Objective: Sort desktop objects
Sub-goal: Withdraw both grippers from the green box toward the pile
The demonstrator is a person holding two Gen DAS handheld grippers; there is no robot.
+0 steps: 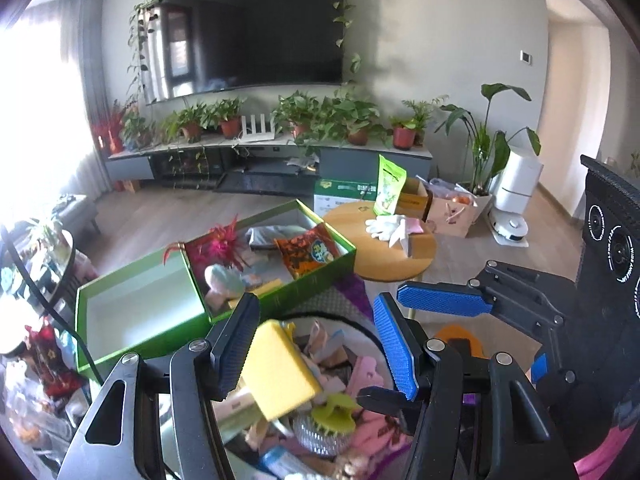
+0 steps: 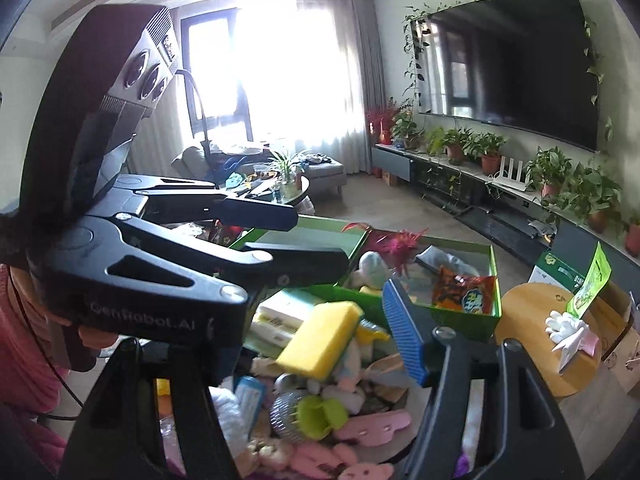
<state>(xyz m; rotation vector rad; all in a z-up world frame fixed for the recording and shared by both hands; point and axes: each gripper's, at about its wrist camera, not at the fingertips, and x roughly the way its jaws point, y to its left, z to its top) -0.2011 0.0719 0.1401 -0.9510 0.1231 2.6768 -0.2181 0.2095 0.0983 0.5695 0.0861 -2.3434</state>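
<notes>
A yellow sponge (image 1: pixel 276 372) lies tilted on top of a pile of small objects in a round dark-rimmed tub (image 1: pixel 360 322). My left gripper (image 1: pixel 316 300) hangs open over it. The sponge shows beside the left finger (image 1: pixel 236 344) and well clear of the blue right pad (image 1: pixel 394 348). In the right wrist view the sponge (image 2: pixel 320 340) sits left of my right gripper's blue finger (image 2: pixel 404 332). Its other finger is hidden behind the left gripper (image 2: pixel 320 238), whose fingers hold nothing. The right gripper (image 1: pixel 468 332) shows two separated blue pads, open and holding nothing.
Behind the tub stands a green box (image 1: pixel 320 276) holding an orange snack bag (image 1: pixel 308 256) and a red flower, with its open lid (image 1: pixel 140 320) to the left. A round wooden table (image 1: pixel 400 264) carries white gloves (image 1: pixel 384 226). A green hair claw (image 1: pixel 334 412) lies in the pile.
</notes>
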